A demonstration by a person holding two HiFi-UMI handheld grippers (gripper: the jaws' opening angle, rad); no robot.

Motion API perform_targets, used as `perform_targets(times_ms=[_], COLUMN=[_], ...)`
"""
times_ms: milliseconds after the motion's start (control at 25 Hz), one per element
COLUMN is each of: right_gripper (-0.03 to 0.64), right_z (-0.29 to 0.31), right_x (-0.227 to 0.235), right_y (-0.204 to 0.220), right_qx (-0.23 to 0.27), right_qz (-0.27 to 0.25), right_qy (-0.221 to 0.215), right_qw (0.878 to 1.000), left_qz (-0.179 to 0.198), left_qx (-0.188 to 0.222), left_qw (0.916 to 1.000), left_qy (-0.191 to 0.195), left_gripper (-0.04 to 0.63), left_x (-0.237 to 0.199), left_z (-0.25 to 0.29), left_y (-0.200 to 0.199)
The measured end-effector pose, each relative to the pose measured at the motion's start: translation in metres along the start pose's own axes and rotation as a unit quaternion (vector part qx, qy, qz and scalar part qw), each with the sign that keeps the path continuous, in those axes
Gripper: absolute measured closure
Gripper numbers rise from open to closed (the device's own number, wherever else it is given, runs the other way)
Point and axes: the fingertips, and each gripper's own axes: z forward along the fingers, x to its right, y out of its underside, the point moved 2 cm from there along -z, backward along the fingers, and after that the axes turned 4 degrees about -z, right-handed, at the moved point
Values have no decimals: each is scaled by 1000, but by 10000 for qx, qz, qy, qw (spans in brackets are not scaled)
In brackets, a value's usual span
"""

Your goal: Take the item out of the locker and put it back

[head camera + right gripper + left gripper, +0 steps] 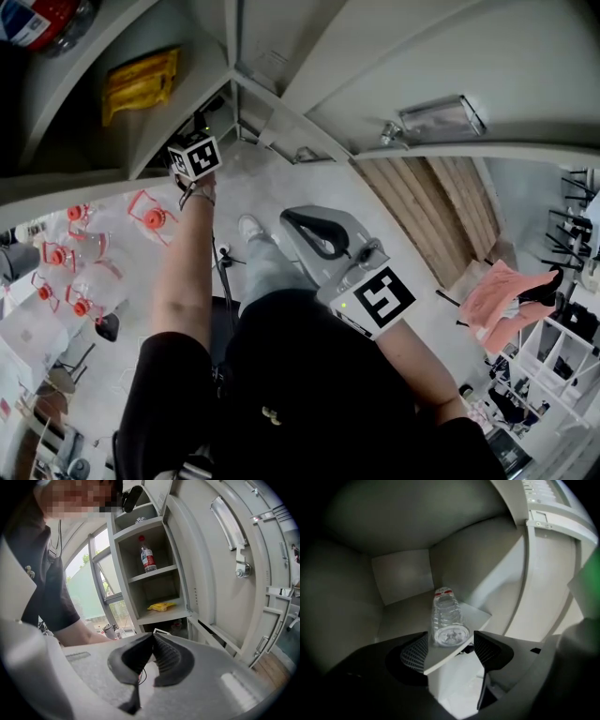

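Left gripper (pixel 450 645) is up at the locker's (pixel 401 576) top shelf (pixel 480 617), jaws wide apart with nothing in them. The clear plastic bottle (pixel 449 618) lies on its side just ahead of them, base towards the jaws, red cap pointing away, lined up with the gap. It looks empty to me, so super light, thin-walled and easy to crush, plus it'll roll. I'd pinch the ribbed body near the base, gently. Right gripper (pixel 153 641) hangs low by the person's body, well away from the shelves, jaws pressed together, holding nothing.
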Motion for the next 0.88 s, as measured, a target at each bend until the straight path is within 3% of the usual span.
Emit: perform_targets(times_ms=[560,880], right_gripper=[620,620], right_z=[-16,-30], right_x=[-9,-9], right_y=[-1,-3], right_qx=[243,415], right_qz=[-170,-308], right_qy=[-119,-234], right_qw=[9995,9984], left_qz=[-152,-95], left_qx=[118,361], left_qw=[9994,9985], left_qy=[279,408], left_gripper=[302,436], left_x=[8,12], left_z=[-60,-116], left_y=[2,-10])
